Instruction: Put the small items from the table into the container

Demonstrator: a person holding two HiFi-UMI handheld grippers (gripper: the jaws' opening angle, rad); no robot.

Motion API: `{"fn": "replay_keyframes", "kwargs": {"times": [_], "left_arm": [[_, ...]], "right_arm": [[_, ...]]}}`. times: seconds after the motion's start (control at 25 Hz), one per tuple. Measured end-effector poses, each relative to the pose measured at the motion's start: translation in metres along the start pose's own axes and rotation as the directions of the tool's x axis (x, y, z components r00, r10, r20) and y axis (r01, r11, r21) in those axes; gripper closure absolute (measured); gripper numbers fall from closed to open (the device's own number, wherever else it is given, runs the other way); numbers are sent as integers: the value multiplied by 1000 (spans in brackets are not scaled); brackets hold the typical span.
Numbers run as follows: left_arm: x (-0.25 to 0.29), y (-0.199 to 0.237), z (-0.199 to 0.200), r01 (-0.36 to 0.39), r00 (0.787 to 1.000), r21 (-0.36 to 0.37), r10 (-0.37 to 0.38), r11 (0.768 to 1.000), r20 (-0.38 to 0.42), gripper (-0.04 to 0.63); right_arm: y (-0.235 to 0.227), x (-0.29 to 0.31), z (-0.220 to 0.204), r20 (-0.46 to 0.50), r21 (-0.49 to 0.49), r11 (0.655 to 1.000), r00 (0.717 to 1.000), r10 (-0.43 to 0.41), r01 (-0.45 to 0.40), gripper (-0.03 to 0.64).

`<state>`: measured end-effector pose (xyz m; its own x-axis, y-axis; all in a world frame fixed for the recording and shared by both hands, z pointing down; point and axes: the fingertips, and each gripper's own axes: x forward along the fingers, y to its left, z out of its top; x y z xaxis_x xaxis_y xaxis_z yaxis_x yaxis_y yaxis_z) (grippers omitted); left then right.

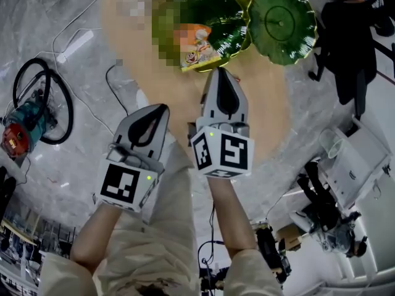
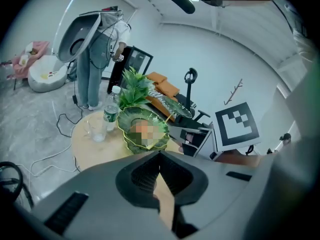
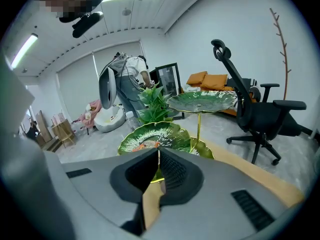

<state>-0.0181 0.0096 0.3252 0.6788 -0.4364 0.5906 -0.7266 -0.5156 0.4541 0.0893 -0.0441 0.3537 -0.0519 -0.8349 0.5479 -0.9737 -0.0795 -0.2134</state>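
Observation:
A green leaf-shaped dish (image 1: 231, 17) with a gold rim sits on the round wooden table (image 1: 271, 103), with an orange packet (image 1: 199, 47) lying in it. A smaller leaf plate (image 1: 282, 23) stands on a gold stem just to its right. My right gripper (image 1: 220, 71) is shut and empty, its tip close to the dish's near rim. My left gripper (image 1: 162, 108) is also shut and empty, lower and to the left, near the table's edge. In the left gripper view the dish (image 2: 131, 115) lies ahead of the closed jaws; in the right gripper view the dish (image 3: 175, 134) is just beyond them.
A water bottle (image 2: 111, 115) and a clear glass (image 2: 95, 129) stand on the table's left side, with a potted plant (image 2: 135, 86) behind. A black office chair (image 1: 352, 42) is at the right, and cables and a coiled hose (image 1: 43, 97) lie on the floor at the left. A person (image 3: 127, 84) stands in the background.

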Motion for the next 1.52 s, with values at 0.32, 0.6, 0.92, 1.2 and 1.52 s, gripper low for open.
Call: {"fn": "replay_keyframes", "kwargs": {"times": [0.32, 0.6, 0.92, 1.2, 1.52], "left_arm": [[3, -23, -19, 15, 999, 31, -14, 999, -37, 589], [7, -39, -34, 24, 998, 31, -23, 999, -55, 589], [10, -53, -52, 23, 997, 28, -21, 999, -74, 589], [20, -63, -71, 27, 995, 30, -24, 999, -102, 589], [29, -79, -88, 43, 991, 40, -37, 998, -128, 589]], "right_arm": [[-26, -28, -16, -13, 20, 999, 999, -32, 32, 611], [-47, -45, -36, -32, 38, 997, 998, -58, 60, 611], [-69, -65, -68, -80, 32, 996, 993, -82, 85, 611], [-86, -77, -86, -102, 47, 994, 990, -97, 102, 611], [-105, -86, -108, -126, 58, 991, 986, -113, 121, 611]]}}
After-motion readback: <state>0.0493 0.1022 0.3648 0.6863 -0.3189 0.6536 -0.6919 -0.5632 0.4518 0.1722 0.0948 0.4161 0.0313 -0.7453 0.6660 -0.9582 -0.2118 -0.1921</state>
